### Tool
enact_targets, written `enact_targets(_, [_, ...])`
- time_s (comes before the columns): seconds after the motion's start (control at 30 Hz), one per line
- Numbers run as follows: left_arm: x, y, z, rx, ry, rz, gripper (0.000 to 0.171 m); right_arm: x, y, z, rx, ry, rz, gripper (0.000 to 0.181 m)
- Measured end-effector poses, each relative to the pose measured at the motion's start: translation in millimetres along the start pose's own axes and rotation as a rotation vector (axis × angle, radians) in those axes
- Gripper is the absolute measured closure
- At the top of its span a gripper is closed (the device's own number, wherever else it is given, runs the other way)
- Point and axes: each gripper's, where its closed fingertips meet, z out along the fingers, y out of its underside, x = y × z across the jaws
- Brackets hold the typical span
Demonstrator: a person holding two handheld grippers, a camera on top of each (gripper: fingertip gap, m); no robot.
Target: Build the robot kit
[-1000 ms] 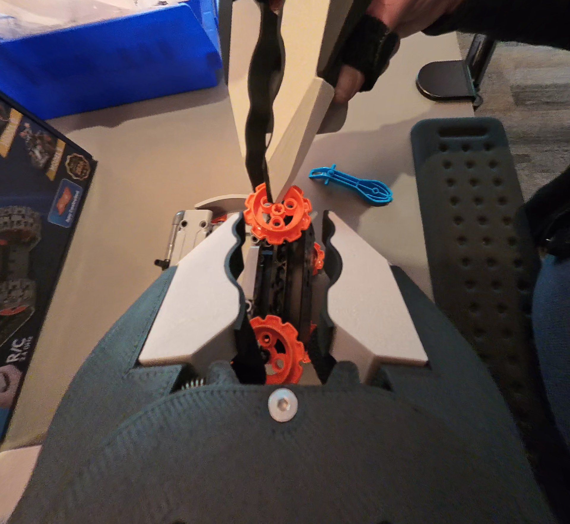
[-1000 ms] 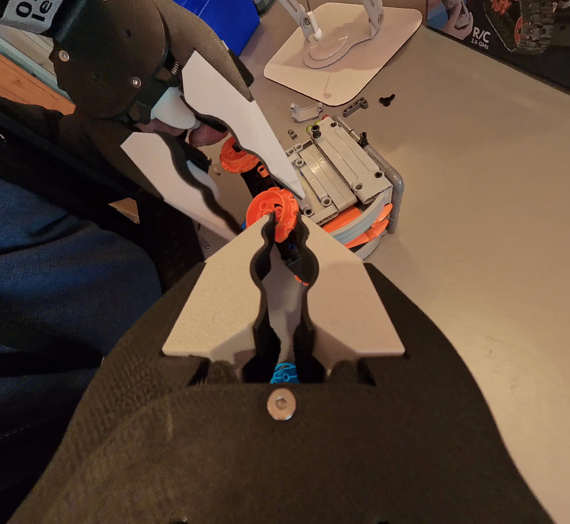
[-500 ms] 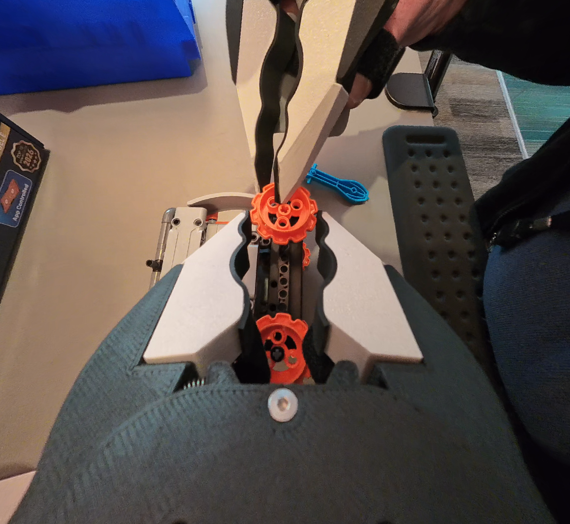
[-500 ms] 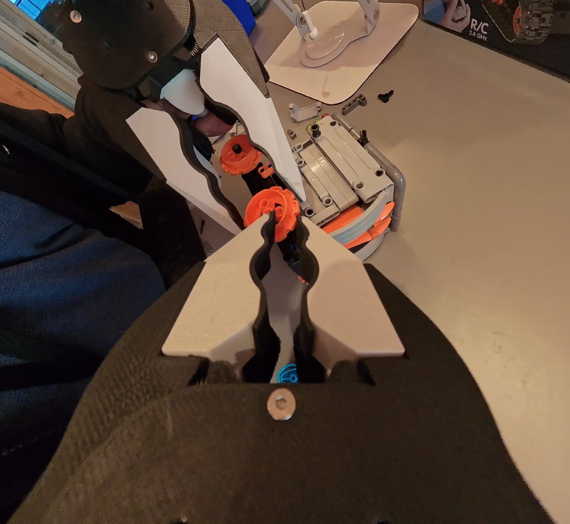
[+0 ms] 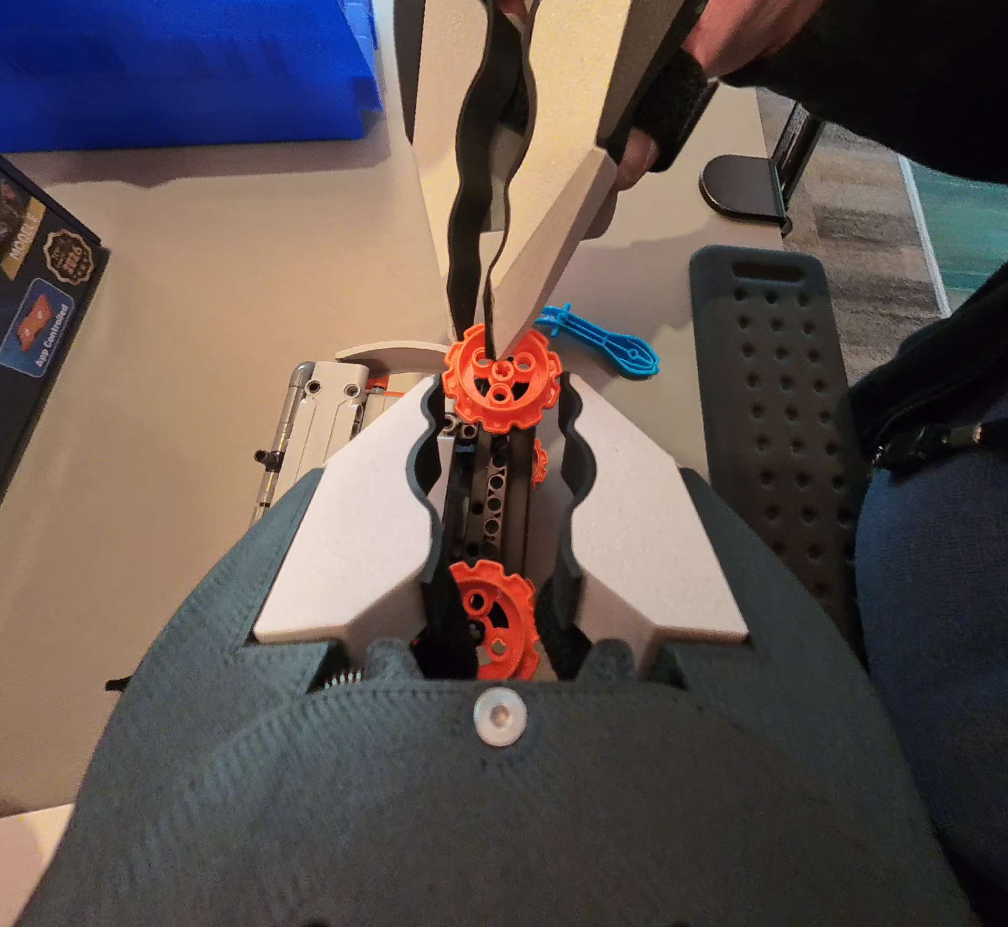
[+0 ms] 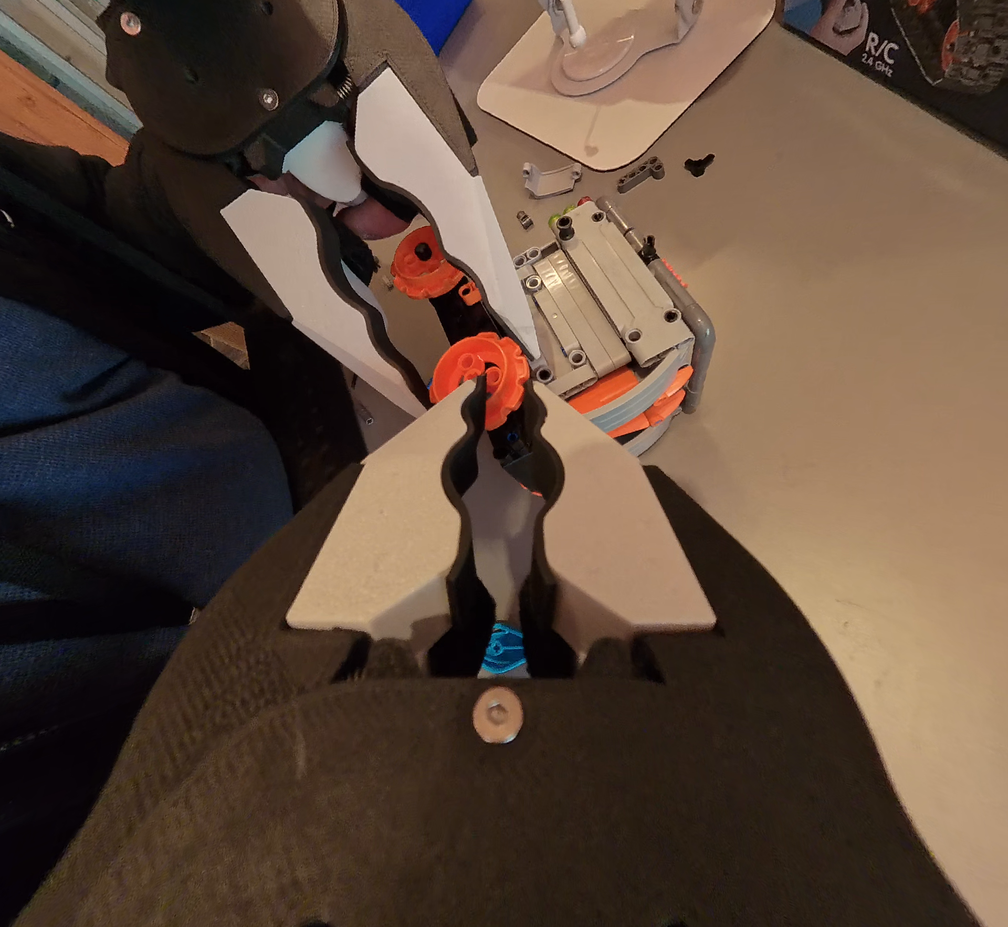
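Observation:
A grey and orange brick vehicle body point(image 6: 600, 311) lies on the table, with a black beam frame point(image 5: 493, 486) carrying two orange sprocket wheels. My left gripper point(image 5: 499, 404) straddles the frame and is shut on it; the near wheel point(image 5: 499, 622) sits between its finger bases. My right gripper point(image 6: 504, 390) comes down from above and is shut on the rim of the far orange wheel point(image 5: 502, 377), which also shows in the right wrist view point(image 6: 480, 377). The body also shows in the left wrist view point(image 5: 322, 409).
A blue tool point(image 5: 605, 347) lies beyond the wheel. A blue bin point(image 5: 180, 55) stands at the back, a printed product box point(image 5: 43, 311) at the left, a black perforated pad point(image 5: 774, 409) at the right. A white lamp base point(image 6: 627, 77) and small loose parts point(image 6: 551, 175) lie nearby. Less than 4 cm separates the two grippers' tips.
Both grippers keep their hold. The far orange wheel seems to have turned a little under the right gripper's tips, and the left view has shifted slightly.

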Motion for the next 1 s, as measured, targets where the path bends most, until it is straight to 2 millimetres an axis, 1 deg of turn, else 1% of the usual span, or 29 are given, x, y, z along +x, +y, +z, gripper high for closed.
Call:
enact_targets(0.13, [-1.7, 0.5, 0.7, -0.001, -0.046, -0.009, 0.131, 1.1, -0.1, 0.9, -0.013, -0.026, -0.004, 0.17])
enact_targets(0.33, [1.6, 1.2, 0.3, -0.008, -0.084, -0.022, 0.13, -1.5, 1.5, 0.8, -0.041, -0.087, -0.014, 0.17])
enact_targets(0.4, [4.4, 0.9, -0.4, -0.003, -0.078, -0.028, 0.125, -1.9, 1.2, 0.8, -0.045, -0.104, -0.018, 0.17])
enact_targets(0.5, [5.3, 2.9, -1.6, -0.011, -0.088, -0.024, 0.124, -3.1, 0.7, 2.7, -0.052, -0.129, -0.024, 0.17])
enact_targets(0.7, [1.1, 6.5, -4.9, -0.012, -0.123, -0.03, 0.131, -3.9, -1.8, 6.5, -0.057, -0.156, -0.029, 0.17])
enact_targets(0.83, [-0.5, 6.4, -5.0, 0.0, -0.144, -0.047, 0.131, -1.7, -3.1, 6.3, -0.049, -0.138, -0.032, 0.167])
enact_targets(1.0, [-0.2, 5.9, -3.4, -0.007, -0.155, -0.042, 0.131, -1.2, -0.8, -2.2, -0.031, -0.077, -0.062, 0.16])
